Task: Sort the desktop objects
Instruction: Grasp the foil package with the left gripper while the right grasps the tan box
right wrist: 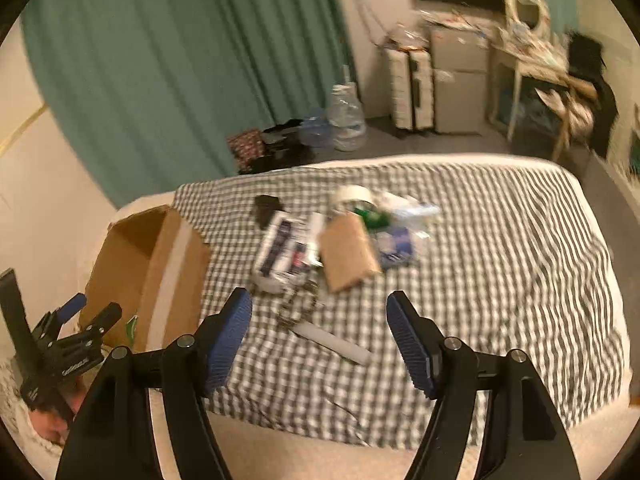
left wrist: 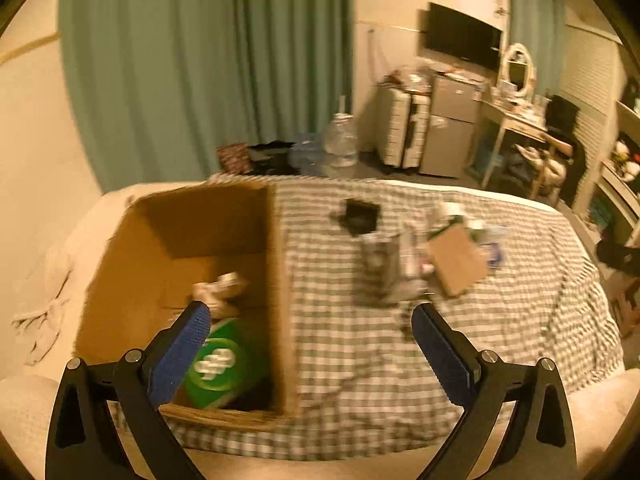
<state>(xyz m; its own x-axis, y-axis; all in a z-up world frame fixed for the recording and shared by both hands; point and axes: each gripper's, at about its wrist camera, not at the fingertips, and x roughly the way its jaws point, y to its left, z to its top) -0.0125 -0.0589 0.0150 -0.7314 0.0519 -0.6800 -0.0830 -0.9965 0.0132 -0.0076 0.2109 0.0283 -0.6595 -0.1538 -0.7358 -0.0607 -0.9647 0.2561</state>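
Note:
An open cardboard box (left wrist: 224, 216) stands on the left of a checked cloth (left wrist: 520, 320); it also shows in the right wrist view (right wrist: 160, 272). Inside lie a green packet (left wrist: 224, 364) and a pale crumpled item (left wrist: 224, 288). A pile of small objects lies mid-cloth: a brown card envelope (right wrist: 348, 252), a white-and-dark box (right wrist: 280, 252), a black item (right wrist: 266, 206), a white tape roll (right wrist: 354, 194), a white stick (right wrist: 336, 344). My left gripper (left wrist: 310, 320) is open and empty above the box's right wall. My right gripper (right wrist: 320, 308) is open and empty above the cloth, short of the pile.
The cloth covers a bed with white edges (right wrist: 440, 160). Beyond it are green curtains (left wrist: 200, 60), water jugs (left wrist: 340, 140) on the floor, a suitcase (left wrist: 400, 132), a small fridge (left wrist: 452, 128) and a cluttered desk (left wrist: 520, 120). The left gripper shows at the right wrist view's left edge (right wrist: 76, 320).

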